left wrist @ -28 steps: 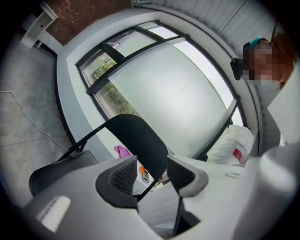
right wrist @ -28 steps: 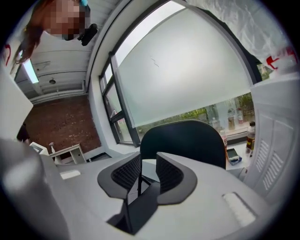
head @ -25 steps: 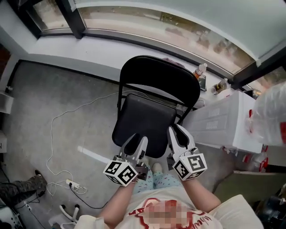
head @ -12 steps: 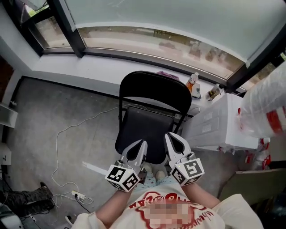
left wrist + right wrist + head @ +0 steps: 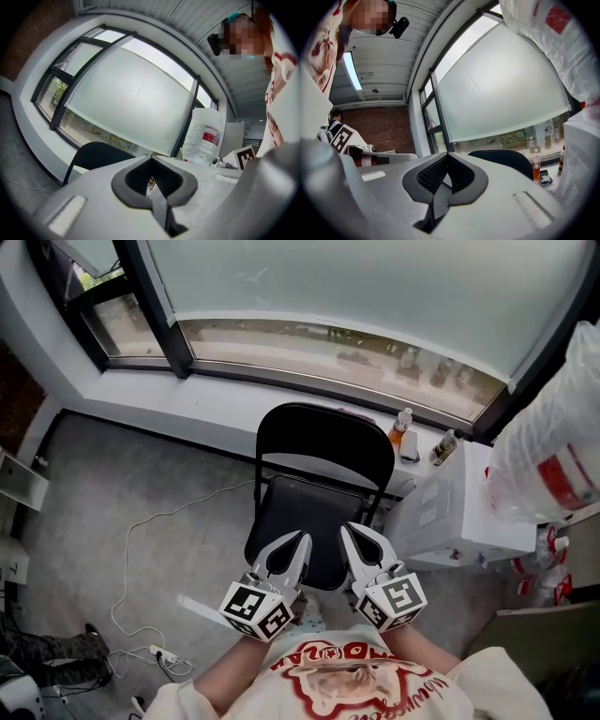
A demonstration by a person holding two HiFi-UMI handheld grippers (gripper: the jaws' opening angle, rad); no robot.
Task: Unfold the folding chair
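Black folding chair (image 5: 319,512) stands open beneath the window (image 5: 356,287); we hold both grippers back.

Over the last second we have drawn away. Its matte seat lies flat and the rounded backrest stands on thin tubing, so unfolding looks done. Left gripper (image 5: 289,554) and right gripper (image 5: 358,547) are closed and empty, seemingly just clear of the seat.
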